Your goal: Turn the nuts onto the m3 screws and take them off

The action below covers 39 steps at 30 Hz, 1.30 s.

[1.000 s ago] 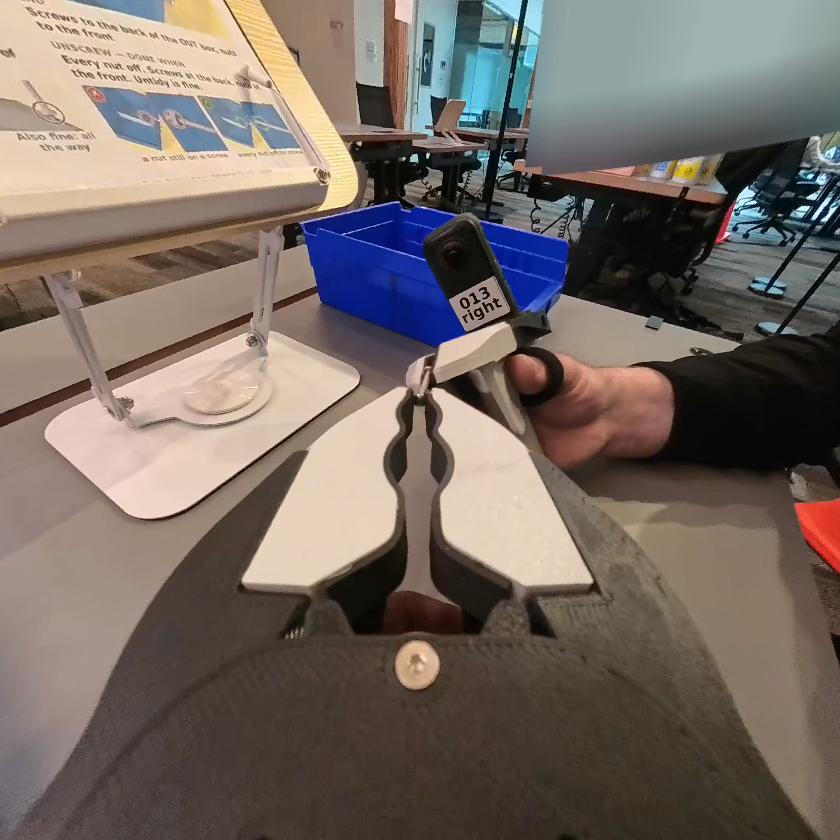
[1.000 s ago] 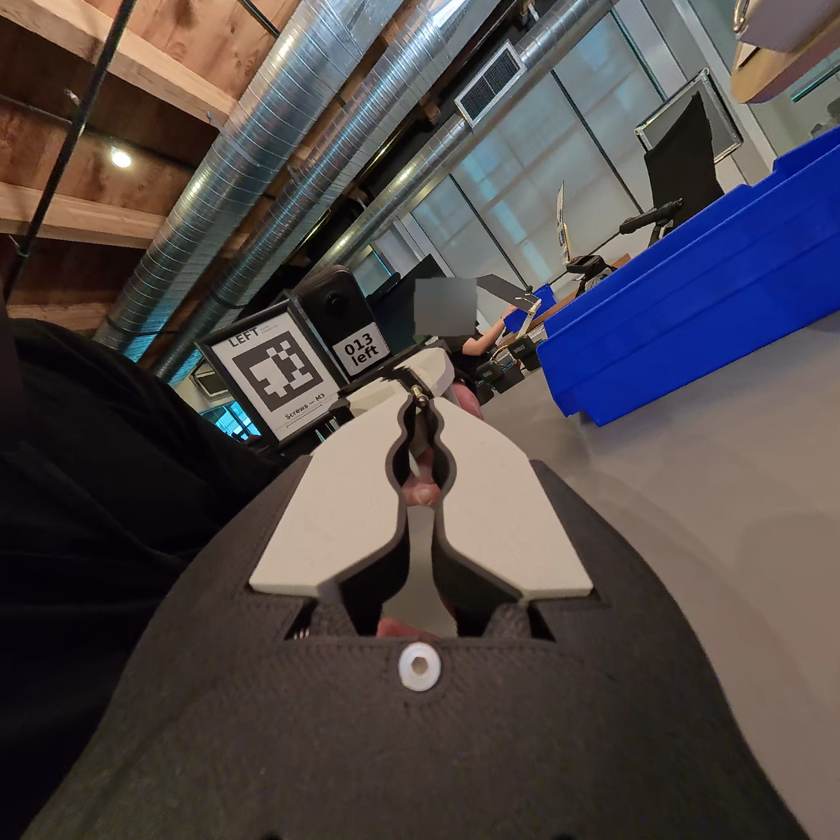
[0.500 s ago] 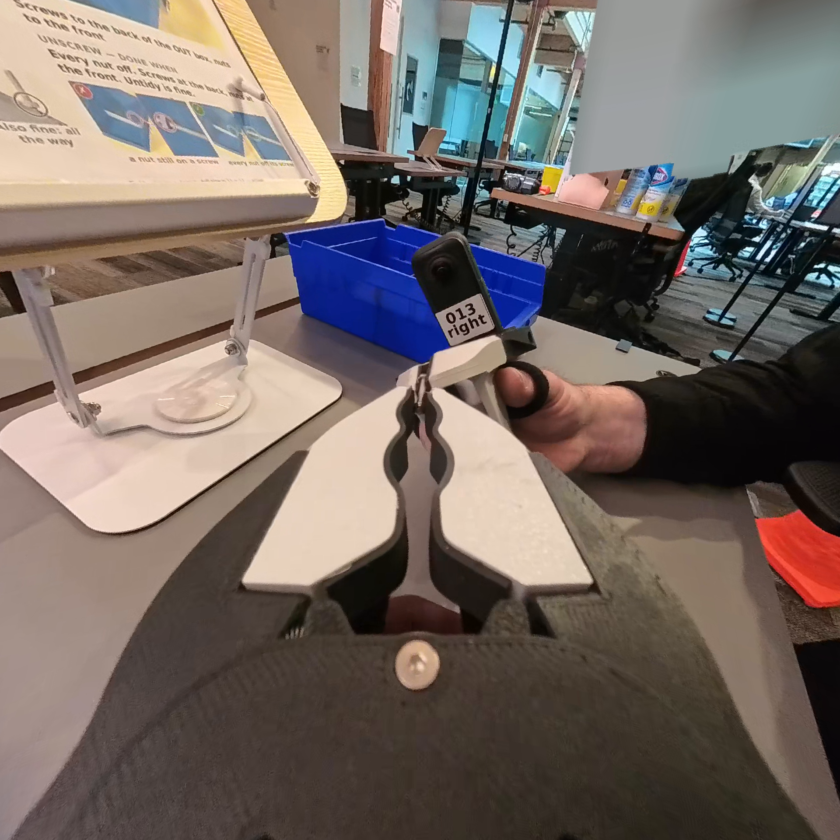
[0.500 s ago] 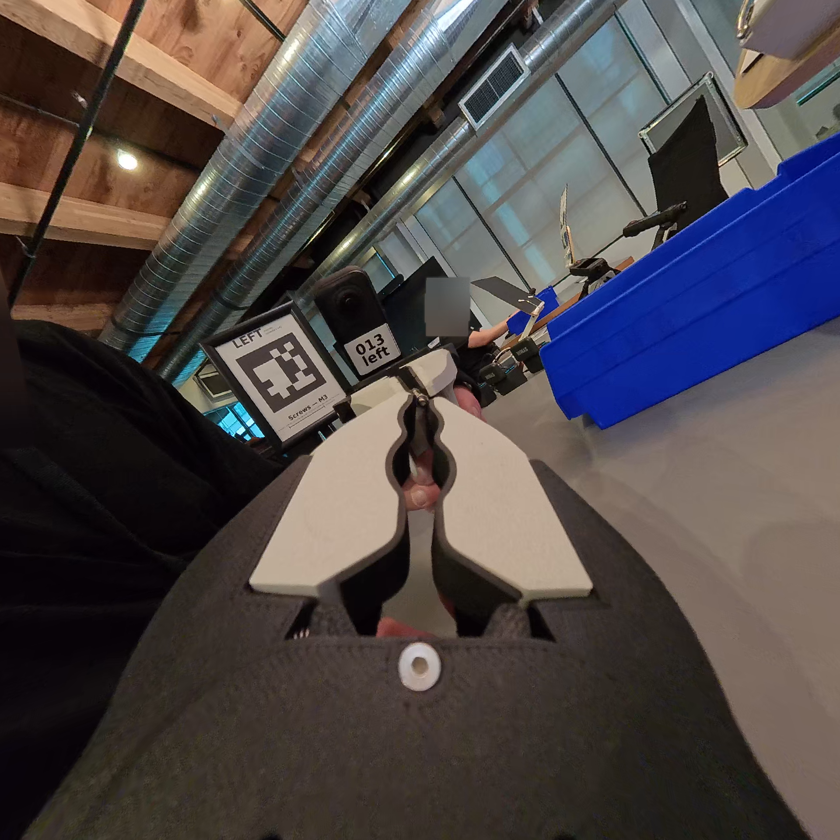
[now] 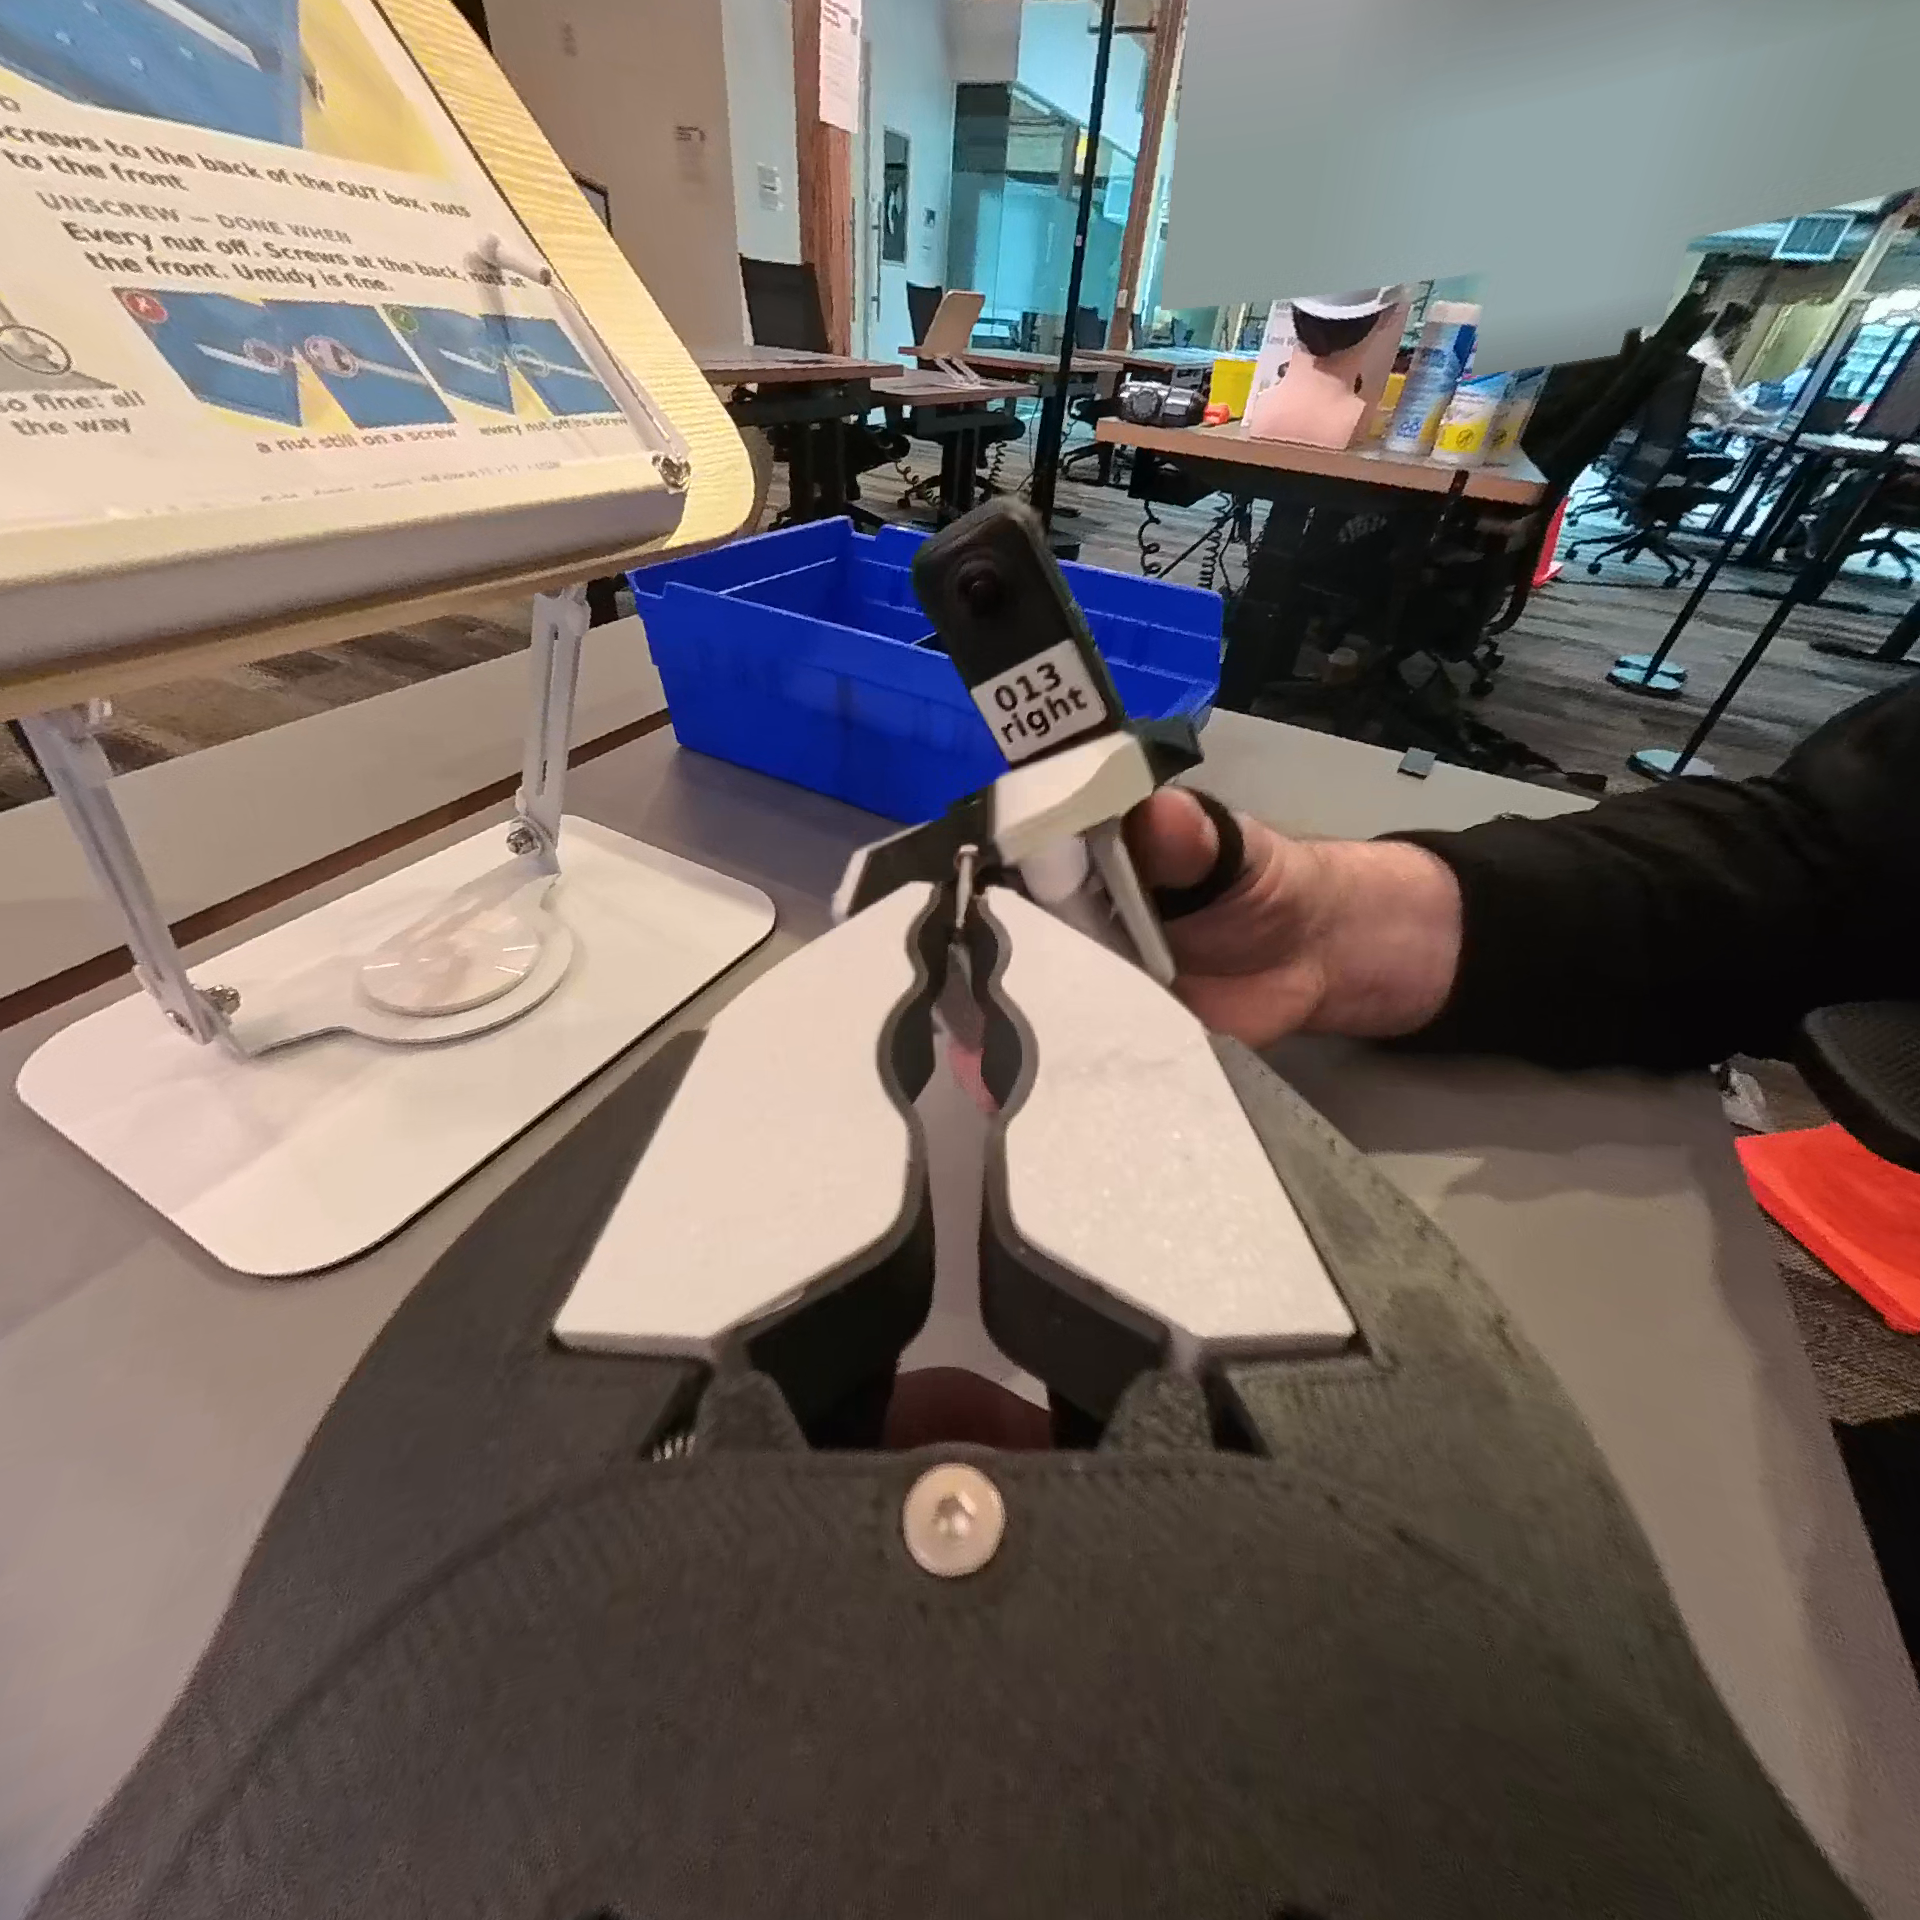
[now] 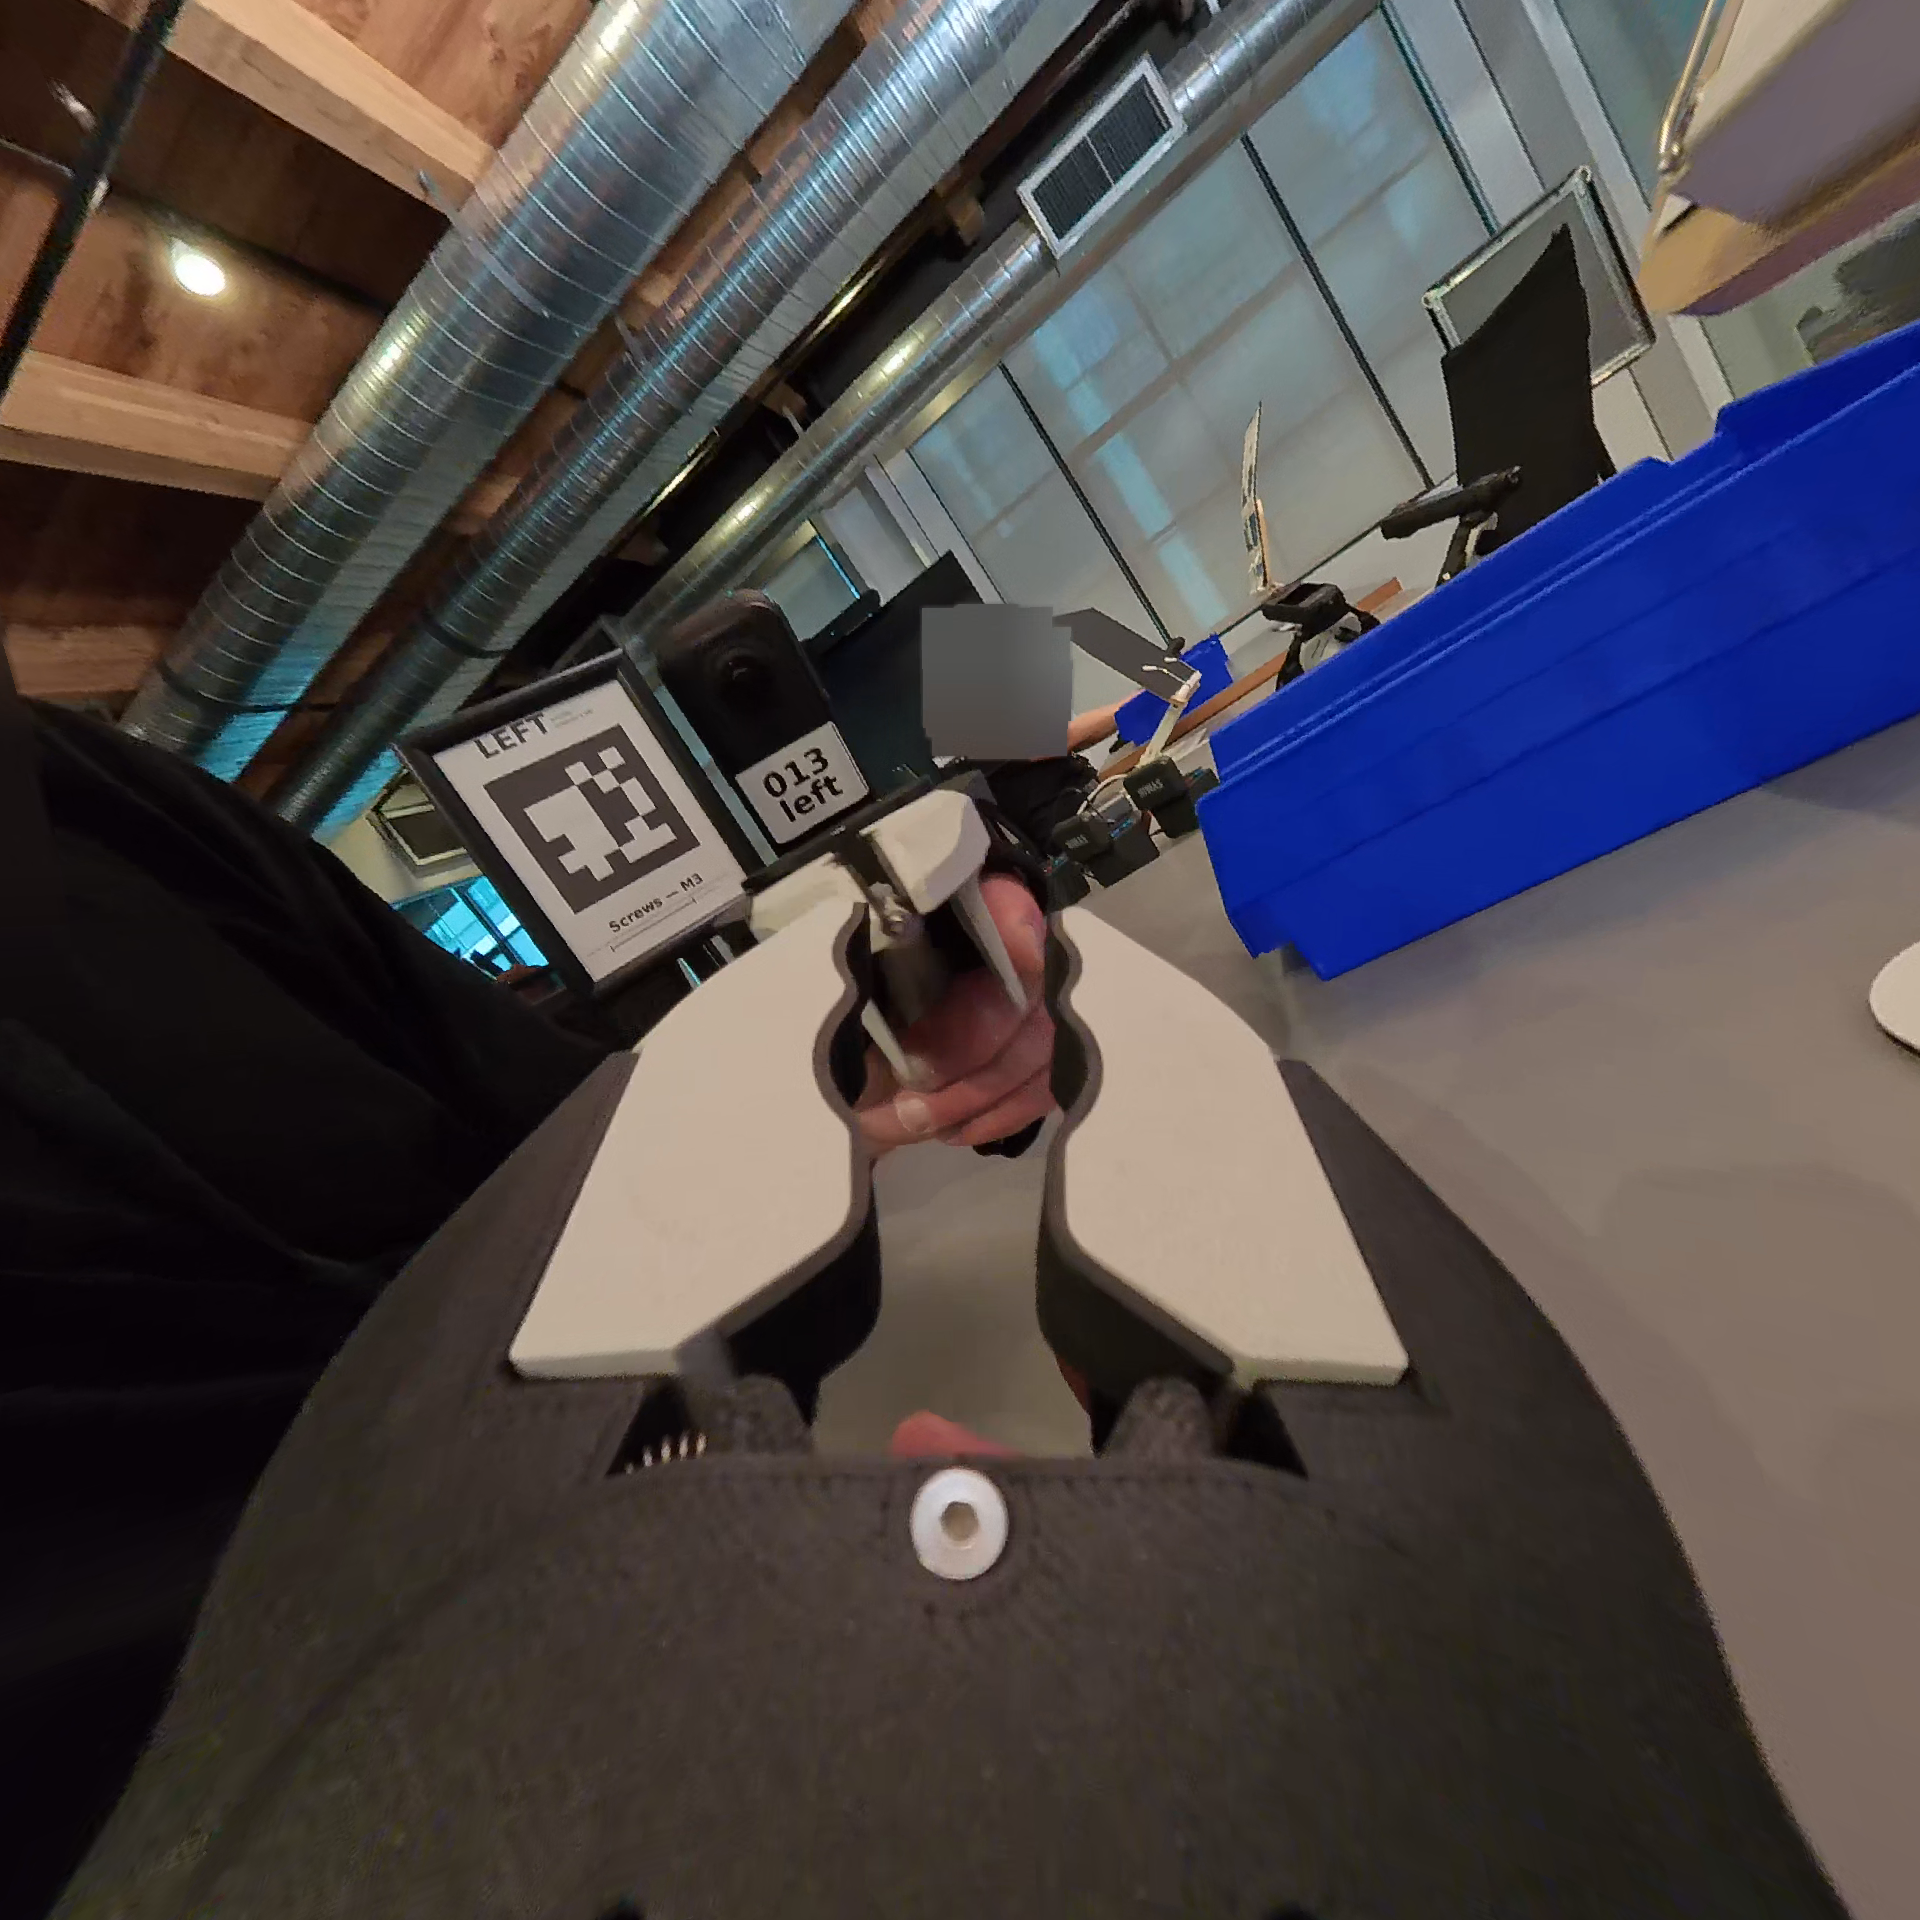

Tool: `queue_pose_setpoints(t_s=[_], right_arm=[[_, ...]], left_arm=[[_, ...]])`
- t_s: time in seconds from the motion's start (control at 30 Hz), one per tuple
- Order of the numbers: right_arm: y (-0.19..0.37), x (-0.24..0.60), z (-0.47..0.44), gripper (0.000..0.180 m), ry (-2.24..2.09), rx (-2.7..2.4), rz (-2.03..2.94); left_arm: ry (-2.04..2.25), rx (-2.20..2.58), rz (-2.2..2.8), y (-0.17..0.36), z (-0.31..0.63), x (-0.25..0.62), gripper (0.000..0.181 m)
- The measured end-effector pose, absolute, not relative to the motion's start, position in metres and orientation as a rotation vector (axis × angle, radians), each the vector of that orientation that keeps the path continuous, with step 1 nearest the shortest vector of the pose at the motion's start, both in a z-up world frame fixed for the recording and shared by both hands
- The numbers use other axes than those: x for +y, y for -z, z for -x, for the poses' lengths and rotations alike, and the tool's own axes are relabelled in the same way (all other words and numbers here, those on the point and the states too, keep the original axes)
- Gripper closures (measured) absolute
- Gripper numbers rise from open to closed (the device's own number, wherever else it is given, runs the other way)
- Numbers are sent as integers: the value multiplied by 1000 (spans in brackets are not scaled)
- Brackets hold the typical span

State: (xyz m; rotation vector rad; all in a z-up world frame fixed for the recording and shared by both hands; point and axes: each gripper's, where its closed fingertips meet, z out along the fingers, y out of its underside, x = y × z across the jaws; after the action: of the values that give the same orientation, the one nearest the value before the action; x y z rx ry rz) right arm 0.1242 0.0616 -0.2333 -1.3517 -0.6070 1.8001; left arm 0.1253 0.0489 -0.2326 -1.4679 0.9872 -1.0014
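A grey counter (image 5: 1558,1195) carries everything. On its left side stands a white tilted stand (image 5: 312,1122) with a printed instruction sheet (image 5: 260,260) clipped to its board. Behind the stand's base, farther back on the counter, sits a blue bin (image 5: 810,686) with a divider across its inside. What lies in it cannot be made out. At the right edge, off the counter, a flat orange thing (image 5: 1849,1216) shows in part.

The left tongs (image 5: 958,935) are raised above the counter, with their jaws drawn together at the tips and pinching a thin silver screw (image 5: 966,871). The screw stands nearly upright and pokes up out of the tips. It is too small to tell whether a nut sits on it.

The right tongs (image 6: 951,966) face the left ones tip to tip, just beyond the screw. Their jaws are spread wide and hold nothing, and the screw sits in the gap between them, touching neither jaw as far as can be seen.

The right hand (image 5: 1309,935), in a black sleeve, grips the right tool's handle with a finger through its black loop. The left hand (image 6: 977,1081) is seen through the right tongs' gap, wrapped round the left tool. Beside it stands a framed black-and-white marker card (image 6: 592,821).
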Motion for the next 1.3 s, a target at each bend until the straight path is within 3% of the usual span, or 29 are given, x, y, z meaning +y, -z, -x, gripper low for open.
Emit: queue_pose_setpoints(t_s=[0.23,1.3], right_arm=[[254,68,-123,159,-1686,-678,1466],[222,54,-129,149,-1731,-721,1253]], left_arm=[[1108,915,1432,214,-122,47,178],[1274,843,1431,216,-127,43,179]])
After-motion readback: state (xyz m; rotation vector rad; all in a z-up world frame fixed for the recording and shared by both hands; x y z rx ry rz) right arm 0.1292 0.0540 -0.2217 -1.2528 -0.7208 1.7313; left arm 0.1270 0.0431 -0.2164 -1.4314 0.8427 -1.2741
